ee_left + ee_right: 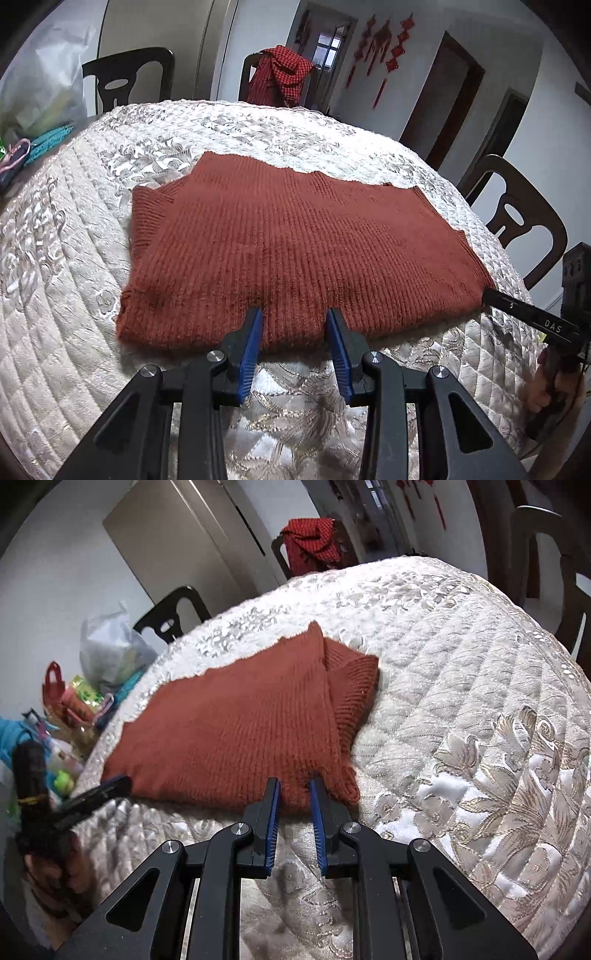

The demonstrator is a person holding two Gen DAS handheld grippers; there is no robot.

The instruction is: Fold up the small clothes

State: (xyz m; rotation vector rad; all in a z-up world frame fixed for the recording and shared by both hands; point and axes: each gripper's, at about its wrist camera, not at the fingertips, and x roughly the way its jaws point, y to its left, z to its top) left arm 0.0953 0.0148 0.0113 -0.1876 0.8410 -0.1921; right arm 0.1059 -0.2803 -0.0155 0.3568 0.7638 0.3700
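**Rust knit sweater partly folded; both grippers at its near edge.**
Left wrist view: sweater (295, 243) lies flat at centre of the quilted table cover (74, 295), further folds judged pending; left gripper (294, 317) spread, fingertips over the hem at 6 o'clock. Right wrist view: right gripper (295, 786) narrowly parted, hem between its fingers; whether it pinches cannot be told.

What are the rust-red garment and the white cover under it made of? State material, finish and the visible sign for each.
Rust-red ribbed knit garment: looks like wool or acrylic yarn, matte and slightly fuzzy; vertical ribs and fluffy edges show it. White quilted table cover: seemingly a satin-like fabric, shiny; stitched diamond lines and glossy woven floral patterns suggest it. Exact fibres cannot be told.
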